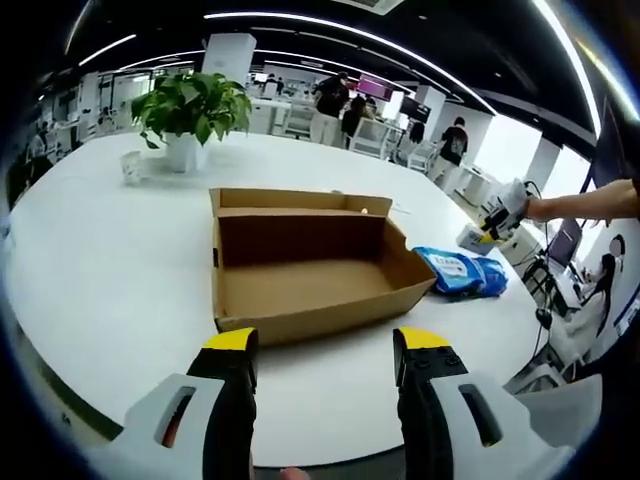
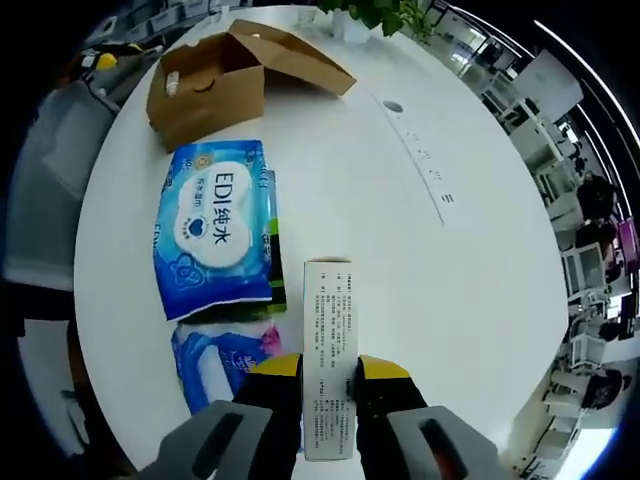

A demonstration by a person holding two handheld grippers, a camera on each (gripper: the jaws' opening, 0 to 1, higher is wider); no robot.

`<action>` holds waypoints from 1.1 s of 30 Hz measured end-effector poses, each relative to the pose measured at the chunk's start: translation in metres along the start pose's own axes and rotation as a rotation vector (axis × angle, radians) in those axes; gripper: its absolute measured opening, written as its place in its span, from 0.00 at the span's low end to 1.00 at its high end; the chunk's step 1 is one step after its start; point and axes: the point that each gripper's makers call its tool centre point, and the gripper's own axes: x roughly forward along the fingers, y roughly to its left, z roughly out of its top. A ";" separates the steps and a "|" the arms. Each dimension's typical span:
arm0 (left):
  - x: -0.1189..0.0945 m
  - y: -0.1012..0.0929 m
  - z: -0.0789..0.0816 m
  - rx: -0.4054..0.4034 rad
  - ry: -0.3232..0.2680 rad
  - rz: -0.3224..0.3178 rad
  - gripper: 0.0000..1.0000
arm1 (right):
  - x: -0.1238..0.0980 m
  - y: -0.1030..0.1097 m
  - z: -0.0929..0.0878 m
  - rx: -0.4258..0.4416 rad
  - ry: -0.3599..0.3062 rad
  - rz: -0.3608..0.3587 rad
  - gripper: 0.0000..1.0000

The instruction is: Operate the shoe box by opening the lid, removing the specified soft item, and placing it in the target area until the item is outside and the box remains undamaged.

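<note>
The brown cardboard shoe box [image 1: 300,285] stands open on the white table [image 1: 110,280], its lid folded back and its inside bare. My left gripper [image 1: 327,345] hovers just in front of it, open, with nothing between its jaws. Right of the box lies a blue wipes pack [image 1: 462,272]. My right gripper [image 1: 497,222], held by a person's arm, hangs beyond that pack. In the right gripper view my right gripper [image 2: 331,368] is shut on a white printed carton [image 2: 330,330] above the table. The blue wipes pack [image 2: 215,225], a second blue pack [image 2: 215,365] and the shoe box [image 2: 210,85] lie to its left.
A potted plant [image 1: 190,105] and a small cup [image 1: 130,165] stand on the far side of the table. A thin printed strip [image 2: 415,150] lies on the table [image 2: 450,300] to the right. Office desks, chairs and people are beyond the table's edge.
</note>
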 end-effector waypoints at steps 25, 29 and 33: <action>-0.001 -0.003 -0.006 -0.002 0.021 0.027 0.56 | 0.035 0.007 -0.023 -0.020 0.050 0.057 0.16; -0.001 -0.004 -0.007 -0.001 0.026 0.028 0.56 | 0.036 0.009 -0.026 -0.018 0.048 0.065 0.16; -0.001 -0.006 -0.005 0.001 0.023 0.027 0.56 | 0.035 0.011 -0.024 -0.040 0.047 0.069 0.16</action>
